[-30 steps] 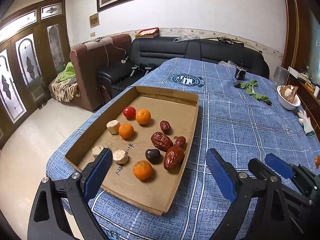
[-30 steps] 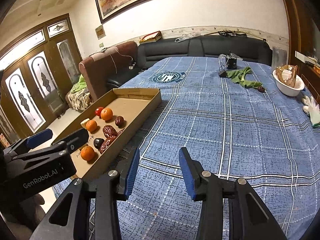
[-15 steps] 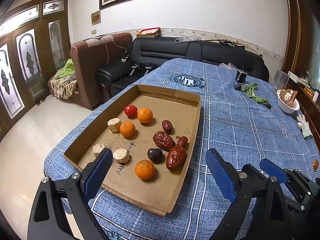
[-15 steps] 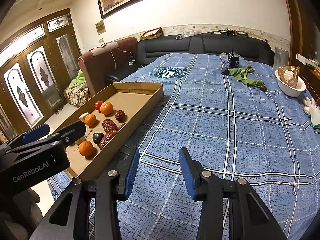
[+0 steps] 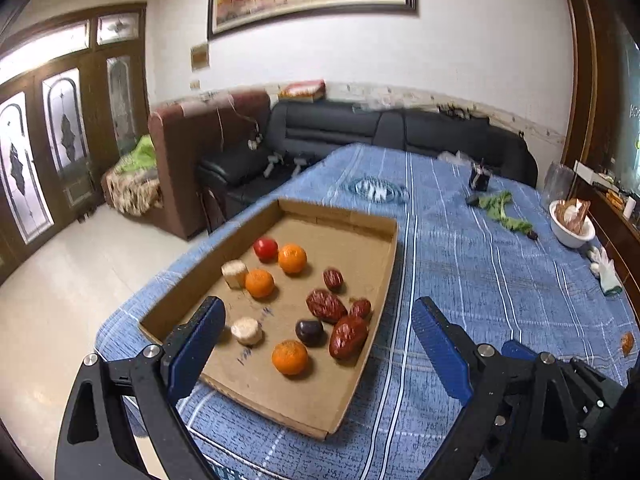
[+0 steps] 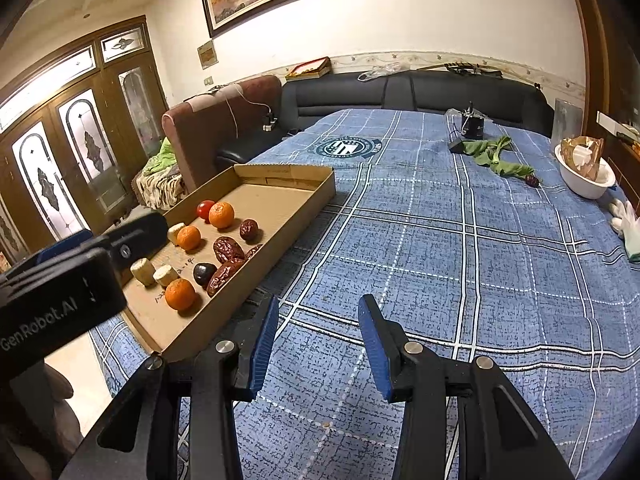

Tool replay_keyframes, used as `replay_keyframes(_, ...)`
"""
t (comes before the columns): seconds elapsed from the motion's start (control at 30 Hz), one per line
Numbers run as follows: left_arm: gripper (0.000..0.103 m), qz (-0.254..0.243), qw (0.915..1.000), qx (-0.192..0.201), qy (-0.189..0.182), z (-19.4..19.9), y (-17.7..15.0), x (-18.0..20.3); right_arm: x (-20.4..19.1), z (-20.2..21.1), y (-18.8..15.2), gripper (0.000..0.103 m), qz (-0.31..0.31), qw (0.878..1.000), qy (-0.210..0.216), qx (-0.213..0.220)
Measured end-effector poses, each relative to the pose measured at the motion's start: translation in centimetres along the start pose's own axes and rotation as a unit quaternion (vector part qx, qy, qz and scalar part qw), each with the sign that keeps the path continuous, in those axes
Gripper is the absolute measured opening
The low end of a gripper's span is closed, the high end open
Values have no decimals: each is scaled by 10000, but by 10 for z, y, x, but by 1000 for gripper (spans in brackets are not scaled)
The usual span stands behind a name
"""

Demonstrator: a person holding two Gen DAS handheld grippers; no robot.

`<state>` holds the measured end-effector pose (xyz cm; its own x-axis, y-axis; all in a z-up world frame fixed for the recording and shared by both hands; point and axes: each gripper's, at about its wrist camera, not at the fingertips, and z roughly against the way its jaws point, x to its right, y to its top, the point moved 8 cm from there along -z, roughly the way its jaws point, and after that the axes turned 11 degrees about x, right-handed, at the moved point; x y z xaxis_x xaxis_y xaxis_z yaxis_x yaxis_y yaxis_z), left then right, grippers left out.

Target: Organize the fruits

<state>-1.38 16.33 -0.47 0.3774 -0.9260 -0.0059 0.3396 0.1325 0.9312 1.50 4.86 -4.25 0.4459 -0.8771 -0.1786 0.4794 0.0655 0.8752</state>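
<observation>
A shallow cardboard tray (image 5: 384, 280) (image 6: 308, 200) lies on the blue plaid cloth. In it are three oranges, the nearest (image 5: 290, 357) (image 6: 180, 294), a red tomato (image 5: 265, 249), several red dates (image 5: 347, 337), a dark plum (image 5: 309, 331) and pale root chunks (image 5: 246, 330). My left gripper (image 5: 316, 344) is open and empty, held above the tray's near end. My right gripper (image 6: 318, 336) is open and empty over the cloth, right of the tray.
A white bowl (image 6: 584, 176), green leaves (image 6: 496, 152), a small dark box (image 6: 472, 124) and a white glove (image 6: 628, 224) lie at the far right of the table. A small orange piece (image 5: 627, 343) lies on the cloth. Sofas stand behind.
The left gripper has moved forward and a little up over the tray's near end. The right gripper has drifted slightly forward. Both stay open.
</observation>
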Motion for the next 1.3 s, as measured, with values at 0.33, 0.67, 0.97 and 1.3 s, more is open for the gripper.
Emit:
replay_keyframes(0.33,103,87,9810,1629,1049,60,41,-20,-2,9,6,46,-8,9997,109,210)
replay_keyframes(0.67,103,340,9952,581,711,22,20,-27,-19,8,14,46,351,9990,204,188)
replay_keyframes(0.97,103,493,9964,92,691,6,-8,-45,-42,-12,9,54,784,9961,338,-214)
replay_keyframes(1.3,103,961,9928,-334,639,-13,-29,-73,-68,-27,1,54,1032,9934,372,-328)
